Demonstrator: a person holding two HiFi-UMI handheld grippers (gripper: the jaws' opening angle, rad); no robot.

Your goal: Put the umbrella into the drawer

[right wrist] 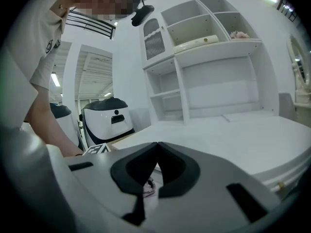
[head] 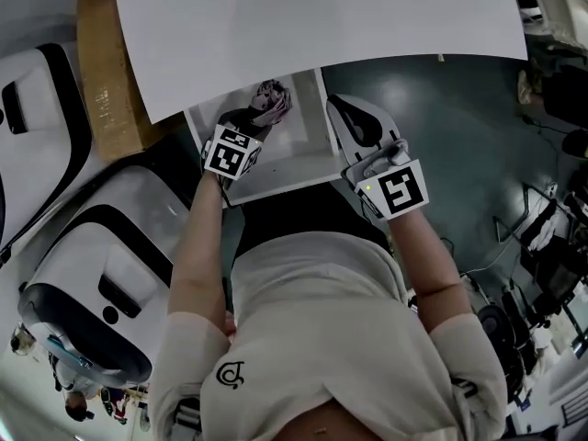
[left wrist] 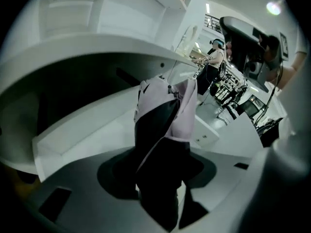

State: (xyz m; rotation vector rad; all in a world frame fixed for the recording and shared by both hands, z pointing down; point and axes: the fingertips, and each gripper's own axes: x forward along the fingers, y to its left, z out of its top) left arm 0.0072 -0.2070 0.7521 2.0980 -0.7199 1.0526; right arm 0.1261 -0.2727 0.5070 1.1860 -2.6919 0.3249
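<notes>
Umbrella (head: 264,106), folded, black and pink, is over the back left part of the open white drawer (head: 299,154), which sticks out from under the tabletop (head: 322,26). The left tool (head: 246,122) has its jaws pressed on the umbrella and holds it. The right tool (head: 340,108) is at the drawer's right side, jaws together, holding nothing

Open drawer (head: 308,122), desktop (head: 322,16) overhanging its back

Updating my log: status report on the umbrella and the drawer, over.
Left gripper shut on umbrella, over open drawer. Right gripper shut, empty, beside drawer. Nothing seen blocking.
</notes>
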